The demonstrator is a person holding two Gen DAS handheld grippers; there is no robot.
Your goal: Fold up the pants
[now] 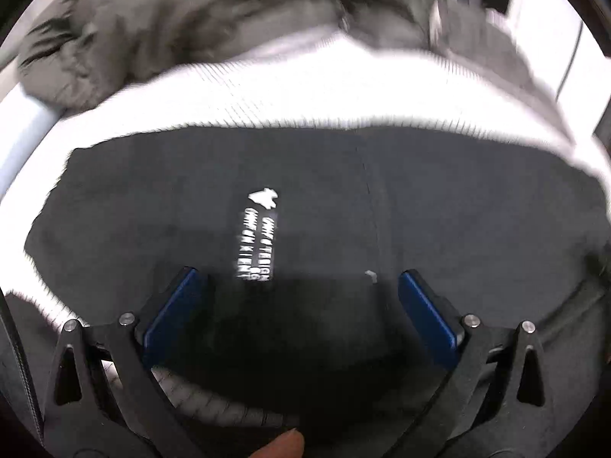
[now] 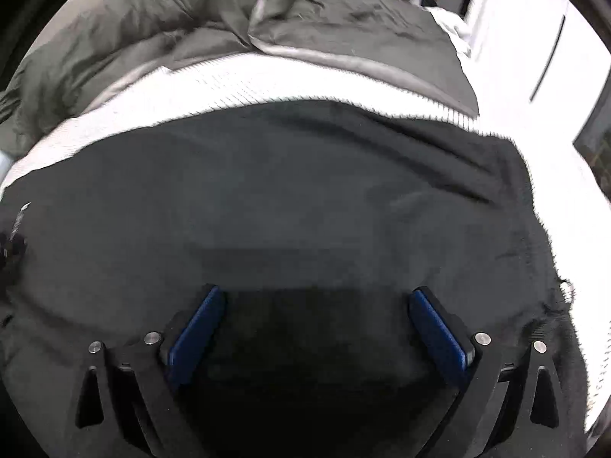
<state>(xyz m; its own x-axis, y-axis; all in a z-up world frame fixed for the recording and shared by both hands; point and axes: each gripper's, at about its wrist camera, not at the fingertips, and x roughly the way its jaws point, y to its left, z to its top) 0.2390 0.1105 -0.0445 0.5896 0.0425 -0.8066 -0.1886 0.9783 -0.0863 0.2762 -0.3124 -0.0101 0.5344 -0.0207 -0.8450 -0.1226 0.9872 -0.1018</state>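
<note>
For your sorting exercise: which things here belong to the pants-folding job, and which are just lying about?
Belong to the job:
dark pants
left hand-held gripper
right hand-held gripper

Just lying about:
grey duvet
white ribbed cover

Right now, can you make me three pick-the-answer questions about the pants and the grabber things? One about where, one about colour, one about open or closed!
1. Where is the white print on the dark pants?
A. ahead of the left gripper, between its fingers
B. on the grey quilt
C. on the white cover

2. What colour are the gripper pads?
A. red
B. blue
C. yellow

3. How are both grippers?
A. shut on cloth
B. one open, one shut
C. both open

Answers:
1 A: the white print sits on the pants just beyond the left gripper.
2 B: each finger carries a blue pad in both views.
3 C: the right gripper and the left one show wide gaps, with nothing pinched.
</note>
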